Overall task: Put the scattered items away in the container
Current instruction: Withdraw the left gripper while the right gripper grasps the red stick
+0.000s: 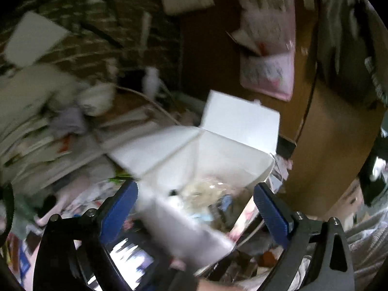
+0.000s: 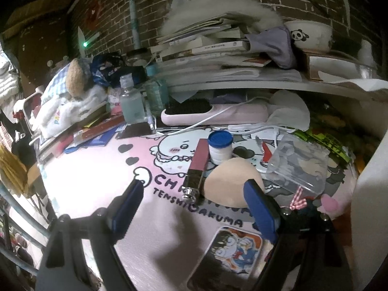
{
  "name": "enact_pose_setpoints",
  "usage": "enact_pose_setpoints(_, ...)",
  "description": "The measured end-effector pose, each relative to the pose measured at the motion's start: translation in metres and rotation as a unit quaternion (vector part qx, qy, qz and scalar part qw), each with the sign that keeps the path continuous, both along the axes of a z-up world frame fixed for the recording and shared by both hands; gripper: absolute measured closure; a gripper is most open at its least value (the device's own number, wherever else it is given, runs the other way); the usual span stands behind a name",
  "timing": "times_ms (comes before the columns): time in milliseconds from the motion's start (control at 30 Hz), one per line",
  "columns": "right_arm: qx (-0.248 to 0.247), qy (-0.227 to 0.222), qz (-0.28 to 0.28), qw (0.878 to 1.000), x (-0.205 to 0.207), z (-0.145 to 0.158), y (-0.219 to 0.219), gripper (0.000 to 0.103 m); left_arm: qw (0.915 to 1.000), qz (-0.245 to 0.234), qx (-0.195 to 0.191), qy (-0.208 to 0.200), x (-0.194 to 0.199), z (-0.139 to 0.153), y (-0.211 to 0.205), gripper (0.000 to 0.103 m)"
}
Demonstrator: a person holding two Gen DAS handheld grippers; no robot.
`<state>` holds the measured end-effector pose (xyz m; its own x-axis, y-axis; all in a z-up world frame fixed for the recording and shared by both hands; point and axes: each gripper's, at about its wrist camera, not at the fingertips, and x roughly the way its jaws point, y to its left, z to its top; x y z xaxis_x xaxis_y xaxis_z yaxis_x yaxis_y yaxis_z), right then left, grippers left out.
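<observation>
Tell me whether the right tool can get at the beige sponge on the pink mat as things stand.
Probably yes: the right tool is open, and the beige sponge lies just ahead, uncovered. The lipstick tube lies close beside it and may get nudged.

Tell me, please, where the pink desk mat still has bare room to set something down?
Bare: the near-left pink mat, between the red books and the lipstick tube. Crowded: right of it, around the beige sponge, blue-capped jar and clear pouch.

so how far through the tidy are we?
Partly done: the white open-lid plastic container already holds several small items. Left tool is open over it, nothing gripped. Right tool is open, near the beige teardrop sponge. Dark-red lip gloss tube and blue-capped white jar remain.
</observation>
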<state>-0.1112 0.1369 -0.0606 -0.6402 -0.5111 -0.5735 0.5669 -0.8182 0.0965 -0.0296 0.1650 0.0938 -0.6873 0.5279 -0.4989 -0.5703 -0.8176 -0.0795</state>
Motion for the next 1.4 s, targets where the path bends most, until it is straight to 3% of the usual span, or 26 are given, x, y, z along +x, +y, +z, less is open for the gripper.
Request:
enact_pose_setpoints(200, -0.007, -0.004, 0.006, 1.0, 0.002, -0.002, 0.005, 0.021, 0.9908, 0.124, 0.043, 0.034, 0.031, -0.007, -0.097, 0.0)
enact_pose_setpoints(267, -0.011, -0.001, 0.007, 1.0, 0.005, -0.002, 0.008, 0.023, 0.982, 0.176, 0.059, 0.034, 0.041, -0.017, -0.133, 0.0)
enact_pose_setpoints(367, -0.017, 0.0, 0.012, 1.0, 0.007, 0.0, 0.011, 0.036, 0.9663, 0.244, 0.08, 0.025, 0.05, -0.037, -0.179, 0.0)
enact_pose_setpoints(467, -0.02, 0.001, 0.017, 1.0, 0.006, 0.003, 0.011, 0.045, 0.9548, 0.28, 0.101, 0.009, 0.054, -0.059, -0.212, 0.0)
enact_pose_setpoints(533, -0.017, 0.004, 0.02, 1.0, 0.004, 0.005, 0.008, 0.056, 0.9504, 0.29, 0.112, -0.001, 0.056, -0.071, -0.228, 0.0)
enact_pose_setpoints(667, -0.017, -0.008, 0.04, 0.999, 0.0, 0.008, -0.006, 0.062, 0.9449, 0.3, 0.131, -0.015, 0.053, -0.089, -0.244, 0.0)
enact_pose_setpoints(900, 0.03, -0.033, 0.015, 0.999, -0.013, 0.0, -0.03, 0.062, 0.9482, 0.286, 0.136, -0.024, 0.048, -0.102, -0.251, 0.0)
enact_pose_setpoints(1100, 0.066, -0.047, -0.002, 0.997, -0.028, -0.006, -0.043, 0.076, 0.9501, 0.277, 0.139, -0.031, 0.043, -0.11, -0.252, 0.0)
enact_pose_setpoints(1400, 0.092, -0.059, -0.009, 0.994, -0.039, -0.013, -0.055, 0.081, 0.9492, 0.28, 0.136, -0.046, 0.039, -0.121, -0.251, 0.0)
